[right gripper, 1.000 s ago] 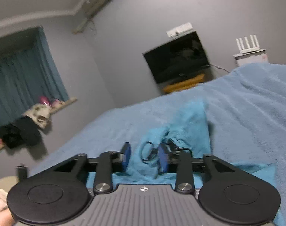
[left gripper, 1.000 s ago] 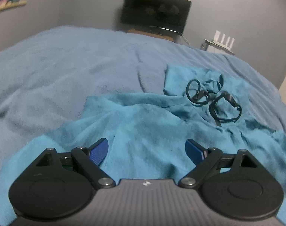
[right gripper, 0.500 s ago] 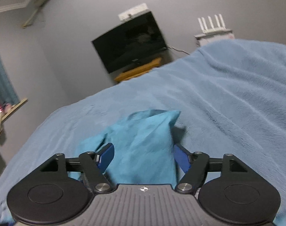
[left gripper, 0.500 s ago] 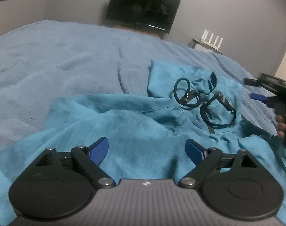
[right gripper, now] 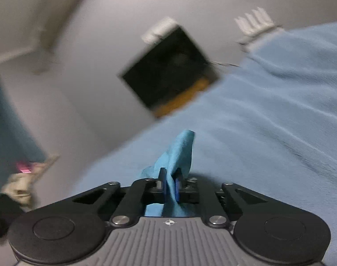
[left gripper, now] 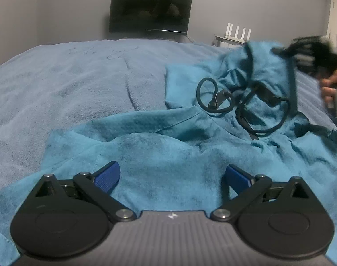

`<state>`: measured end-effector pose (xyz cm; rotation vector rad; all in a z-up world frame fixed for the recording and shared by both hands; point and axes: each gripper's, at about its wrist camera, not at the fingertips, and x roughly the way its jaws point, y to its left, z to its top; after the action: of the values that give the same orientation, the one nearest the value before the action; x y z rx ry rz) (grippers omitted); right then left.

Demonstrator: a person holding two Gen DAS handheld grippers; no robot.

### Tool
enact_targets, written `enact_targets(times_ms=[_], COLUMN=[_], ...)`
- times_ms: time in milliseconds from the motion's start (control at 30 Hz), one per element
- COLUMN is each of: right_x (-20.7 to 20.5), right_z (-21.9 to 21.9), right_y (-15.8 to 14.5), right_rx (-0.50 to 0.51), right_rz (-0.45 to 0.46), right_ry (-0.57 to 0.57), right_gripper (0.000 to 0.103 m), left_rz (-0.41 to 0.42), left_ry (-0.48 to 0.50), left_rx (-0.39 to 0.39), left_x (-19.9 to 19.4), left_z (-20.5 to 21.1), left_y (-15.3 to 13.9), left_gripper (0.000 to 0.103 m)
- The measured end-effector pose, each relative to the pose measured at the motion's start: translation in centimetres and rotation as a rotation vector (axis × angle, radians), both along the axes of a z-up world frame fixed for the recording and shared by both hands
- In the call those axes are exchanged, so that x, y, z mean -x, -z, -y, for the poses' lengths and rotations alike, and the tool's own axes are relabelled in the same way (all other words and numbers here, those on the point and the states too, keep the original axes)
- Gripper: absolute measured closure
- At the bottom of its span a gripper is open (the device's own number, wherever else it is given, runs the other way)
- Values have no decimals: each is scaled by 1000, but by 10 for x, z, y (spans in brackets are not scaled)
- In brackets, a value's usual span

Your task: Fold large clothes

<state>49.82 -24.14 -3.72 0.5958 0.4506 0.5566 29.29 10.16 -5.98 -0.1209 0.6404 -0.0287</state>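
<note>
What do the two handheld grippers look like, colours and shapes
Both match: the left gripper and right gripper have black linkage arms on round black discs, silver pivot bolts, blue ribbed finger pads, and a grey ridged body with a small white mark.

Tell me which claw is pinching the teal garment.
The right claw: its pads are shut on a fold of the teal garment. The left claw stands open above it.

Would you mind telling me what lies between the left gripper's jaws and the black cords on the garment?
Only rumpled teal garment separates the left gripper from the black cords, seen in the left wrist view.
</note>
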Motion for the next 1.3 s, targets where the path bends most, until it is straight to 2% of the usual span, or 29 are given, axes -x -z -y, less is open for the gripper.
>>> enact_targets(times_ms=[200, 333, 467, 533, 667, 733, 833, 933, 967, 1000, 1067, 1100, 1167, 1200, 1300], right_x=[106, 188, 263, 294, 357, 369, 369, 380, 384, 385, 386, 388, 383, 375, 364], right_z=[11, 20, 30, 31, 22, 14, 10, 18, 26, 35, 61, 70, 85, 89, 86], right_y=[-52, -62, -56, -47, -25, -16, -8, -12, -16, -20, -27, -27, -21, -21, -3], right_rx=[30, 149, 244, 292, 542, 653, 716, 655, 612, 561, 412, 326, 156, 102, 65], right_rz=[193, 242, 220, 199, 191, 161, 46, -20, -35, -51, -91, -117, -181, -207, -279], right_ry=[-176, -212, -248, -266, -297, -313, -279, -192, -160, -124, -66, -43, -9, 3, 26], right_gripper=[100, 101, 101, 101, 101, 100, 91, 78, 67, 56, 48, 40, 30, 25, 24], left_rz=[11, 56, 81, 91, 113, 123, 132, 155, 162, 167, 172, 168, 153, 144, 133], left_ry=[-41, -141, -217, -234, -249, -255, -271, -303, -315, -326, -343, -342, -318, -299, -231], left_rx=[-3, 13, 131, 163, 103, 74, 65, 86, 99, 114, 140, 143, 126, 104, 14], left_x=[12, 36, 67, 83, 111, 124, 147, 164, 169, 172, 174, 173, 170, 168, 162], left_z=[-9, -24, -45, -50, -48, -47, -49, -56, -59, -62, -66, -66, -60, -55, -34], left_y=[-12, -30, -43, -48, -59, -63, -69, -74, -75, -75, -76, -75, -73, -72, -68], left_gripper=[2, 2, 2, 2, 2, 2, 2, 2, 2, 2, 2, 2, 2, 2, 2])
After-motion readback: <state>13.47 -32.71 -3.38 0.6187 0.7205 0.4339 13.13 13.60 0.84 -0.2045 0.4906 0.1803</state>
